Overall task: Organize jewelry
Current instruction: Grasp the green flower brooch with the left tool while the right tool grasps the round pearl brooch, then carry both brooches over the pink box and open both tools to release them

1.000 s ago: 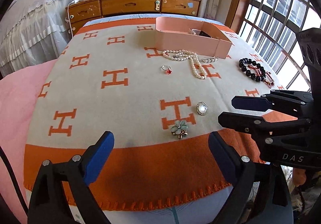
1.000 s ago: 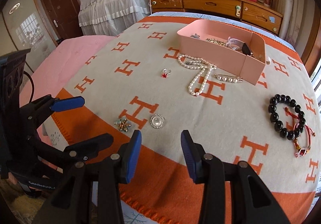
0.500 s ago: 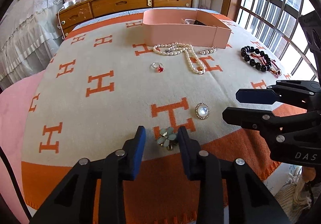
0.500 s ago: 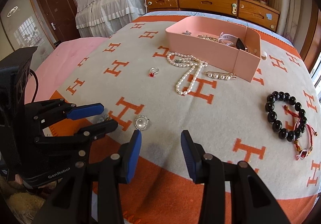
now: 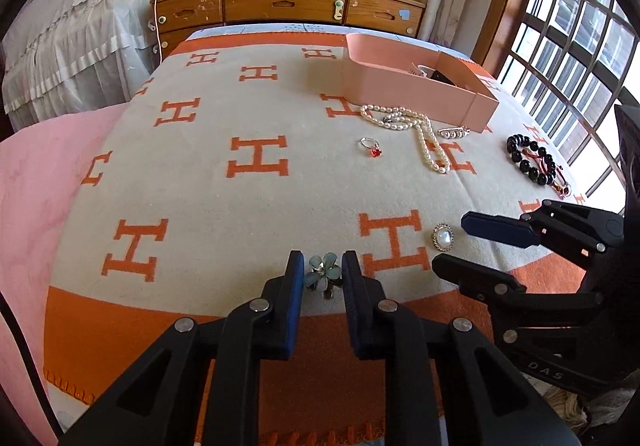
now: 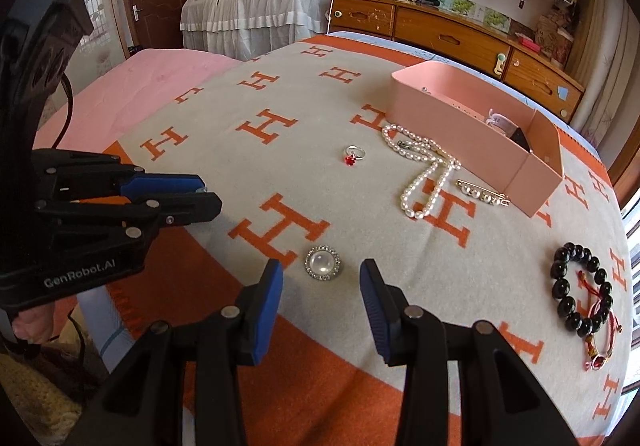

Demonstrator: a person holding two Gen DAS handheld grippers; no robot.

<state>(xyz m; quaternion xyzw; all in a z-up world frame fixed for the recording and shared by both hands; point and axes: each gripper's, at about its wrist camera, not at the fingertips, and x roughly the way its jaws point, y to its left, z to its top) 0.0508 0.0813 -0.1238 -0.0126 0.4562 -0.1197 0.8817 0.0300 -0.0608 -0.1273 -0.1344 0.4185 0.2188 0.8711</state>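
Gripping the flower brooch [image 5: 323, 273] near the blanket's [image 5: 200, 198] front orange border, your left gripper [image 5: 320, 278] is pinching it. Your right gripper [image 6: 320, 280] is sitting parted around the round pearl brooch [image 6: 323, 262], not touching it. Bare blanket is stretching leftward. The pink tray [image 6: 472, 134], toward the far right corner, is holding a few small pieces.

The blanket [image 5: 224, 206] is matt woven cloth, its orange edge whip-stitched. The pearls [image 6: 424, 174] shine glossy; so do the black beads [image 6: 576, 286]. The tray [image 6: 460, 118] looks like smooth matt plastic. The dresser [image 5: 280, 6] is varnished wood.
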